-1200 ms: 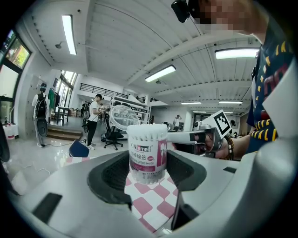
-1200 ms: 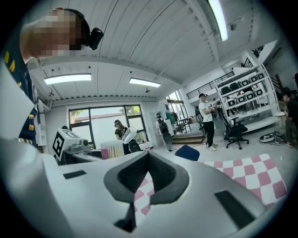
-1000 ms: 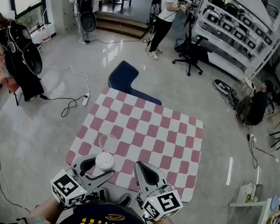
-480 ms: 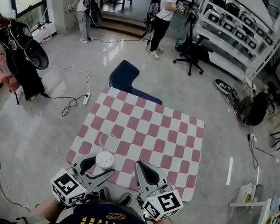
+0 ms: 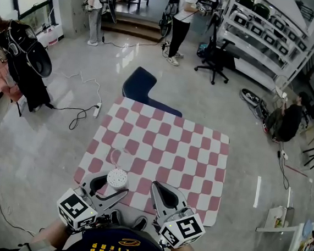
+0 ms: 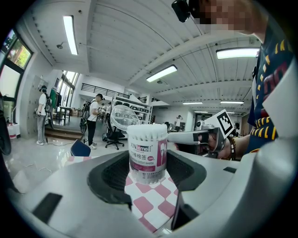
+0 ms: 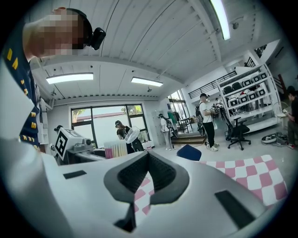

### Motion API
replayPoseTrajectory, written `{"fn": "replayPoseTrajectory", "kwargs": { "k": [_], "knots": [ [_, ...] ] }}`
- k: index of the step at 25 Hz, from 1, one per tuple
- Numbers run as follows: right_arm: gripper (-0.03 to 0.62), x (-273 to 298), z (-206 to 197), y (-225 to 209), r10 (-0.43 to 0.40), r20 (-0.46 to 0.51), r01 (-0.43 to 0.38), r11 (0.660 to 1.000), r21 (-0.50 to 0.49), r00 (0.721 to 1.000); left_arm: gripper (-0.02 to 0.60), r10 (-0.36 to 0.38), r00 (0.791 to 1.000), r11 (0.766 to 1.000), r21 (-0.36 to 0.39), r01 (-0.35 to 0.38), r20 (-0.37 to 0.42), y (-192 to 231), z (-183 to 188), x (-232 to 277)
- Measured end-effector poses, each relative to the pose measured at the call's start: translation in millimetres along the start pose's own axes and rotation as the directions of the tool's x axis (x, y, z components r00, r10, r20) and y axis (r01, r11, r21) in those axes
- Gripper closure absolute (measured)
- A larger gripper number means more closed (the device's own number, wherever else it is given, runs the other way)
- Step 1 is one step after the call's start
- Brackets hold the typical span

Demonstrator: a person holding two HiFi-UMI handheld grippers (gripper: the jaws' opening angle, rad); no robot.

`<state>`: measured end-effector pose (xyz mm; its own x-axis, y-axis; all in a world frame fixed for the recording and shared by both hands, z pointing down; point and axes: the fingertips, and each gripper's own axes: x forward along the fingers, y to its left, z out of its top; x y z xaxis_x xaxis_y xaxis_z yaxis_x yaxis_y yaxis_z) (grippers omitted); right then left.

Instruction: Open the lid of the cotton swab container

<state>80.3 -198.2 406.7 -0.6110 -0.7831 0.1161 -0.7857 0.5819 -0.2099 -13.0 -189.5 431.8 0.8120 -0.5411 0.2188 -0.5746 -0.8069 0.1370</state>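
swab tub clamped in l tongs

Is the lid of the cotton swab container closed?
No, the clear lid stands swung up behind the open top of the cotton swab container.

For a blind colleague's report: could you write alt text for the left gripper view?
An open cotton swab container stands on a pink-and-white checked cloth, gripped between the left gripper's jaws, its clear lid tipped back. The right gripper, shut, is at the right.
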Motion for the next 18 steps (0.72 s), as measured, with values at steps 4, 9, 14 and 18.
{"fn": "replayPoseTrajectory", "kwargs": {
  "k": [4,9,14,18],
  "knots": [
    [0.583,-0.4,-1.5,0.9,0.002,-0.003,-0.002,1.000,0.001,1.000,0.334,0.000,1.000,1.000,0.001,0.000,-0.001,-0.3,0.9,-0.2],
    [0.583,-0.4,-5.2,0.9,0.000,-0.003,0.000,1.000,0.004,1.000,0.334,0.001,1.000,1.000,0.000,-0.001,0.003,0.5,-1.7,0.1],
    [0.583,-2.4,-3.3,1.6,0.001,-0.001,-0.001,1.000,-0.001,1.000,0.334,0.001,1.000,1.000,0.000,-0.001,0.005,-1.3,-0.4,-0.5],
    [0.583,-2.9,-4.1,2.2,0.001,-0.001,-0.001,1.000,0.000,1.000,0.334,0.000,1.000,1.000,-0.001,0.000,0.003,-1.5,-1.1,-0.2]
  ]
}}
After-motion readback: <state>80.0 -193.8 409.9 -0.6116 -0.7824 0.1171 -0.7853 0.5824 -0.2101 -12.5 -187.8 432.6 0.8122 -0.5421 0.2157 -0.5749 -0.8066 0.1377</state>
